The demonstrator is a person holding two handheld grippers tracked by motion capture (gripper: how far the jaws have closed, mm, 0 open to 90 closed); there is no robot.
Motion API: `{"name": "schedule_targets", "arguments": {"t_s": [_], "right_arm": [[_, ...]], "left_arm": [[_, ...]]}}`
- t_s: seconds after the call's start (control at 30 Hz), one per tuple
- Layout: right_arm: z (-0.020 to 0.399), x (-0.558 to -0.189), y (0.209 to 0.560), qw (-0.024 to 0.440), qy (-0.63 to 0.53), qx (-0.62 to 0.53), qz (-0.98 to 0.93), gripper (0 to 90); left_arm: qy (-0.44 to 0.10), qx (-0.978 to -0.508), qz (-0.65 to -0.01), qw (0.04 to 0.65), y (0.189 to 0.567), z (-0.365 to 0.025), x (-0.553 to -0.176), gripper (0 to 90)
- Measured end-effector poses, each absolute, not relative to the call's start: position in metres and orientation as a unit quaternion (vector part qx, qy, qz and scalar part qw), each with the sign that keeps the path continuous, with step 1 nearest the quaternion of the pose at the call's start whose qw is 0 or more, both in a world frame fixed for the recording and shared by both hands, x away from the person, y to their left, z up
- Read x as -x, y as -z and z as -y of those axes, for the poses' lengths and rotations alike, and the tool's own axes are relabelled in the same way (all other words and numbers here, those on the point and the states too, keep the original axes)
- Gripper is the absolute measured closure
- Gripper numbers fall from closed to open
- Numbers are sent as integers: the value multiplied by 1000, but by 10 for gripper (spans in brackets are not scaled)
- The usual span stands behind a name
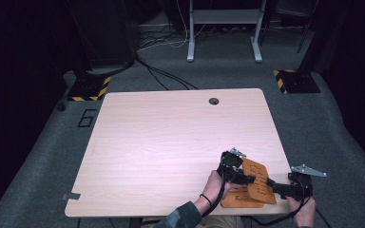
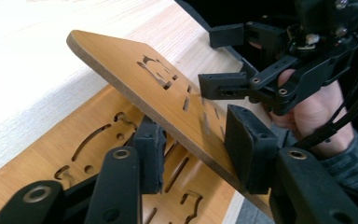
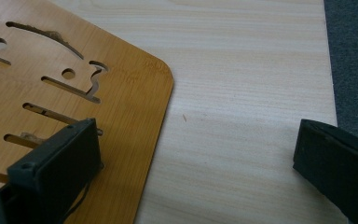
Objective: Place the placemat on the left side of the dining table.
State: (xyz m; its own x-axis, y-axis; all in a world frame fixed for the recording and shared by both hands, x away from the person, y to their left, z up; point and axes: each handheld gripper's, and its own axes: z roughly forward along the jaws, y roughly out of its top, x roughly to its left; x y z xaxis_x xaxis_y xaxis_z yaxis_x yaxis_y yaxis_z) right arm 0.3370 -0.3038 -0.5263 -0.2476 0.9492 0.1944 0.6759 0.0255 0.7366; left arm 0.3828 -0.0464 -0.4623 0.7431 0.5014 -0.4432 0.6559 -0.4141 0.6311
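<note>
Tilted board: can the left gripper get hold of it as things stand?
Probably yes: the tilted board already passes between the left gripper's jaws, nothing else between them; whether the pads press yet I cannot tell.

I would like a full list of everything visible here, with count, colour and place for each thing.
Table: 1, pale wood, centre.
Cable hole: 1, dark, table's far edge.
Flat board: 1, orange-brown with cut-outs, table's near right corner.
Tilted board: 1, orange-brown with cut-outs, raised over the flat board.
Striped bases: 2, black and yellow, on the floor beyond the table.
White frame: 1, far floor.
Left gripper: 1, black, jaws on either side of the tilted board; unclear whether they press on it.
Right gripper: 1, black, jaws wide open.
Hands: 2, at the near edge.
</note>
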Motion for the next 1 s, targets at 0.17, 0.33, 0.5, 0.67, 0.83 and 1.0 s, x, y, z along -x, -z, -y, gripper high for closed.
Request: {"name": "schedule_targets", "arguments": {"t_s": [0.17, 0.33, 0.5, 0.67, 0.83, 1.0], "right_arm": [[305, -337, 526, 181, -379, -590, -689, 0], [307, -336, 527, 179, -385, -594, -683, 0], [309, -334, 526, 184, -394, -594, -676, 0], [311, -331, 526, 192, -409, -592, -668, 0], [314, -328, 526, 188, -433, -590, -655, 0], [314, -326, 526, 198, -440, -582, -655, 0]], "left_arm": [[108, -825, -358, 425, 465, 45, -388, 636], [128, -808, -374, 438, 468, 41, -393, 695], [150, -789, -389, 451, 471, 38, -399, 753], [180, -764, -405, 469, 473, 33, -403, 808], [211, -742, -419, 480, 474, 29, -406, 853], [223, -736, -420, 482, 474, 28, -407, 861]]}}
